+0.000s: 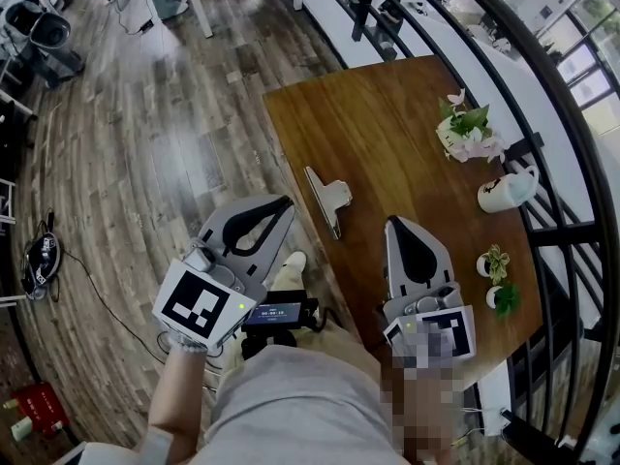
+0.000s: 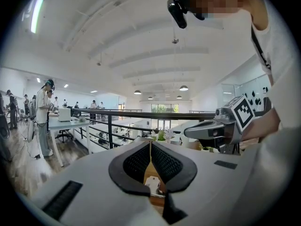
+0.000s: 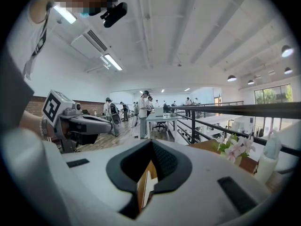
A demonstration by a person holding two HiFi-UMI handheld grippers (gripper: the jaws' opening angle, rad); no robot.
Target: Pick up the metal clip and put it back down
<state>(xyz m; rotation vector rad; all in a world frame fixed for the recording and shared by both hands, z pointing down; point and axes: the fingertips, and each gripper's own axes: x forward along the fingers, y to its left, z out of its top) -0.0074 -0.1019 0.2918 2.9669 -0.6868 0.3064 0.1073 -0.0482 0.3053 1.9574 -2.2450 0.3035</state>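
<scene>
Head view: metal clip lies flat on the bench near its left edge, between left tongs and right tongs, touching neither.
Left gripper view: jaws closed together, nothing gripped.
Right gripper view: jaws fully together, empty.

- left gripper: jaws pressed together, nothing between them, tilted a bit downward, hanging just off the table's left edge
- right gripper: also closed up and empty, sitting over the table's near edge
- both point forward, roughly side by side
- left forearm reaches up behind its gripper
</scene>
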